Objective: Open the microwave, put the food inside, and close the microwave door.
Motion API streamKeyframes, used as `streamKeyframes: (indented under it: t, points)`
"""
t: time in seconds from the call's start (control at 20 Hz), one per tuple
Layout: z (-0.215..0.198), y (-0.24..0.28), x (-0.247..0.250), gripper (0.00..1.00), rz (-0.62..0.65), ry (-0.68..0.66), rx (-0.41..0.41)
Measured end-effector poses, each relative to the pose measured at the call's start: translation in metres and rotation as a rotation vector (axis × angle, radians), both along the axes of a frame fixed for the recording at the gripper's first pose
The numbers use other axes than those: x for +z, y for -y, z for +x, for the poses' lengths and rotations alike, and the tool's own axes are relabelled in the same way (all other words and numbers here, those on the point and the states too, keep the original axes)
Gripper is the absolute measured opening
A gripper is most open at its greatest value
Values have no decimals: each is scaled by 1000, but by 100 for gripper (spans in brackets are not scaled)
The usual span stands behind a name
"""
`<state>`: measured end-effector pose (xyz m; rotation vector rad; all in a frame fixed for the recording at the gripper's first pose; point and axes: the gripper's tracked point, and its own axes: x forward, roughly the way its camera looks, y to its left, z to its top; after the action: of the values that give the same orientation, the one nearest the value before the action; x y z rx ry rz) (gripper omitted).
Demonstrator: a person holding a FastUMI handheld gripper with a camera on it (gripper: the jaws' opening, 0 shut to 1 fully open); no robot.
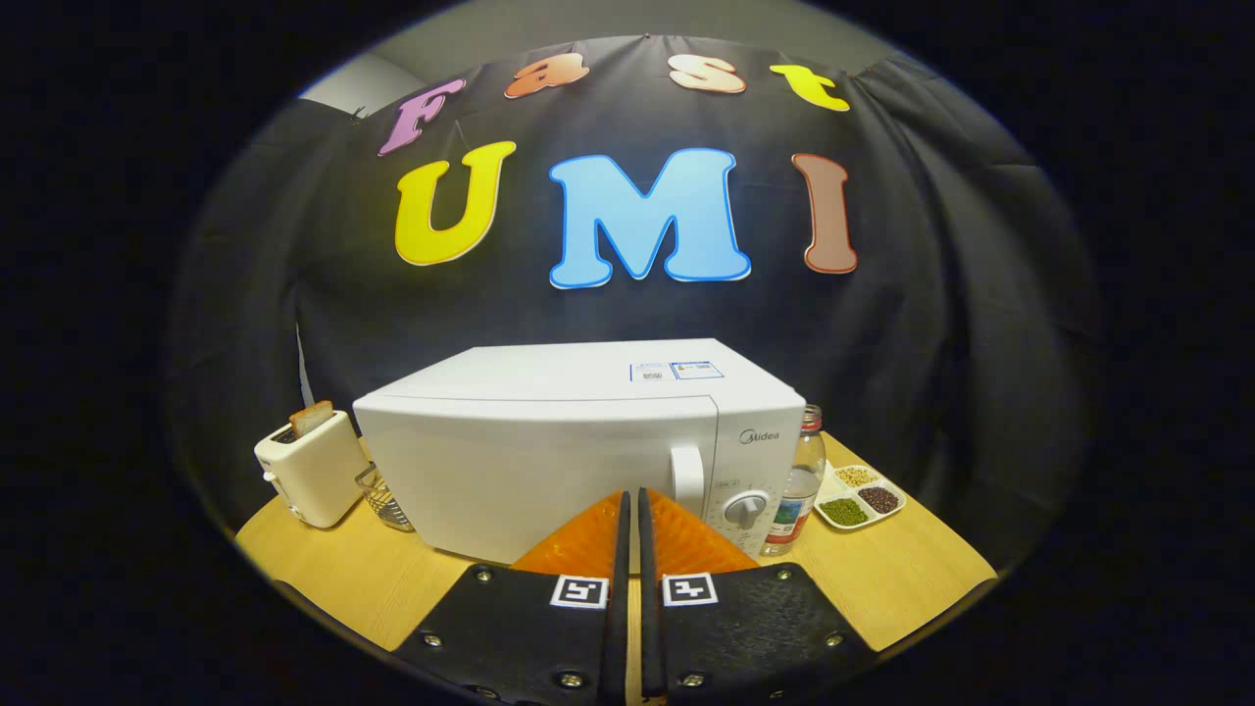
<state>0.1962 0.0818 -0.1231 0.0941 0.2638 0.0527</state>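
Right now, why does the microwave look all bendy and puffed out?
In the gripper view, the fisheye lens bows the microwave and table edges; the light is even and focus sharp; the gripper, fingers together, points at the closed door.

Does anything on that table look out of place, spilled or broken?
Nothing stands out. The microwave sits square with its door shut, the toaster holds a slice upright, the bottle stands, and the tray has spilled nothing. The tongs are closed and empty.
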Motion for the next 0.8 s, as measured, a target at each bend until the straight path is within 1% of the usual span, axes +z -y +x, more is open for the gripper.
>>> streamKeyframes:
  t: [0.2, 0.3, 0.45, 0.5, 0.6, 0.65, 0.7, 0.8]
  points:
    - [-49, 13, 34, 6, -12, 55, -8]
    - [-76, 13, 45, 6, -5, 68, 5]
    - [-112, 26, 61, 6, -18, 101, -7]
    - [-122, 27, 64, 6, -16, 106, -11]
    - [-141, 26, 69, 6, 13, 111, 6]
    - [-149, 26, 71, 8, 27, 112, 14]
    - [-155, 27, 71, 45, 30, 115, 18]
    - [-162, 36, 73, 81, 12, 142, 6]
